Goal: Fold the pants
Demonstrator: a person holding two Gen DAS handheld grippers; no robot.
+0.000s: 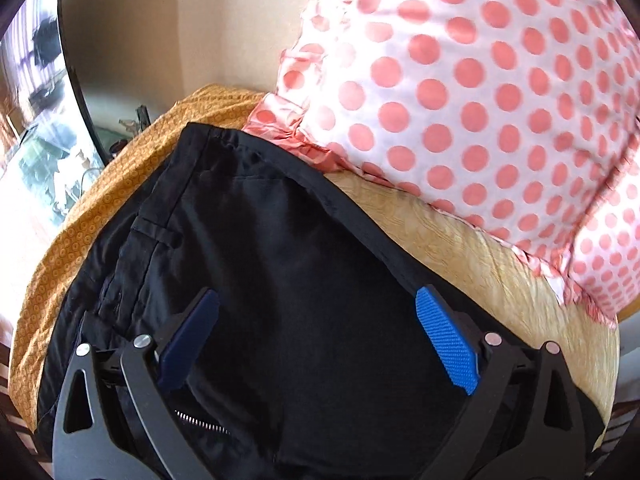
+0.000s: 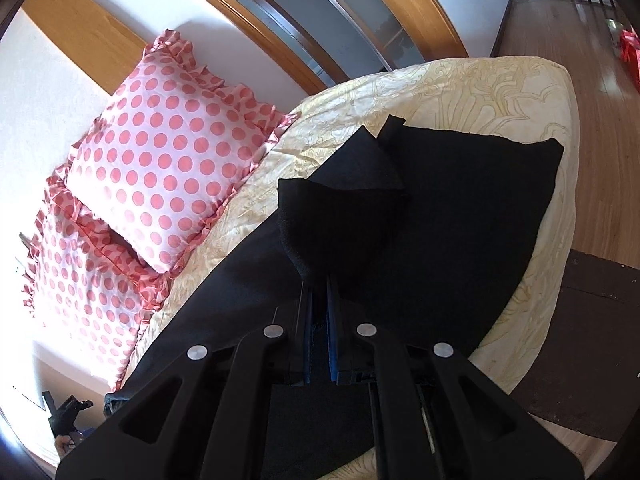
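Black pants (image 1: 260, 248) lie spread on the bed, waistband toward the far side in the left wrist view. My left gripper (image 1: 316, 336) is open, its blue pads (image 1: 448, 344) wide apart just above the seat of the pants, holding nothing. In the right wrist view my right gripper (image 2: 320, 292) is shut on a bunched fold of the pants (image 2: 340, 216), lifted above the rest of the black fabric (image 2: 480, 208) that lies flat on the bed. The fingertips are hidden by the cloth.
A cream patterned bedspread (image 2: 460, 92) covers the bed. Pink polka-dot pillows (image 2: 160, 152) lie at its head, also in the left wrist view (image 1: 480, 100). An orange patterned cloth (image 1: 100, 216) lies beside the pants. Wooden floor (image 2: 592, 40) and a dark rug (image 2: 592, 320) lie beyond the bed edge.
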